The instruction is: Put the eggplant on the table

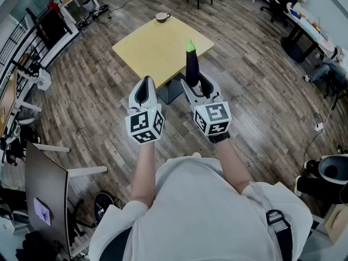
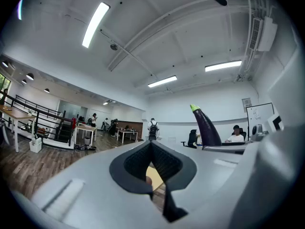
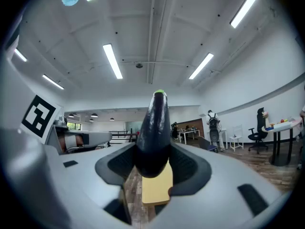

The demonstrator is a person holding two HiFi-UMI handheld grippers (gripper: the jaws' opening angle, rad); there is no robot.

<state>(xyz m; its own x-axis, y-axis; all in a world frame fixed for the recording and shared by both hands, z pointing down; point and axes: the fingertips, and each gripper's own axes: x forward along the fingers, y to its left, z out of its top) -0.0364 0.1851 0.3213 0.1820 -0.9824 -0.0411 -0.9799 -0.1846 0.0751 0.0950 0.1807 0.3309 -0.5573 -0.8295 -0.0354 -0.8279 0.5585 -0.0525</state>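
Held: we carry the eggplant [image 1: 191, 61] upright in the right tongs [image 1: 199, 86], which are clamped on its thick lower end.
Where: it hangs in the air in front of us, not yet set down. The yellow table [image 1: 152, 48] lies ahead and below.
Left tongs [image 1: 144, 88]: shut together with nothing in them, held level beside the right pair.
Look: the skin is dark purple, near black, and glossy enough to catch the ceiling lights. The body is long and tapers up to a bright green cap.
Handling: we judge it light and firm, with perhaps a little give under the pads. The smooth, shiny skin looks apt to slip or pivot in a narrow grip.
Best hold: the broad belly, where the tongs now sit. The thin neck near the cap would offer less to bite on.
Also on the table: a cup [image 1: 162, 17] at the far corner, well apart from the eggplant.
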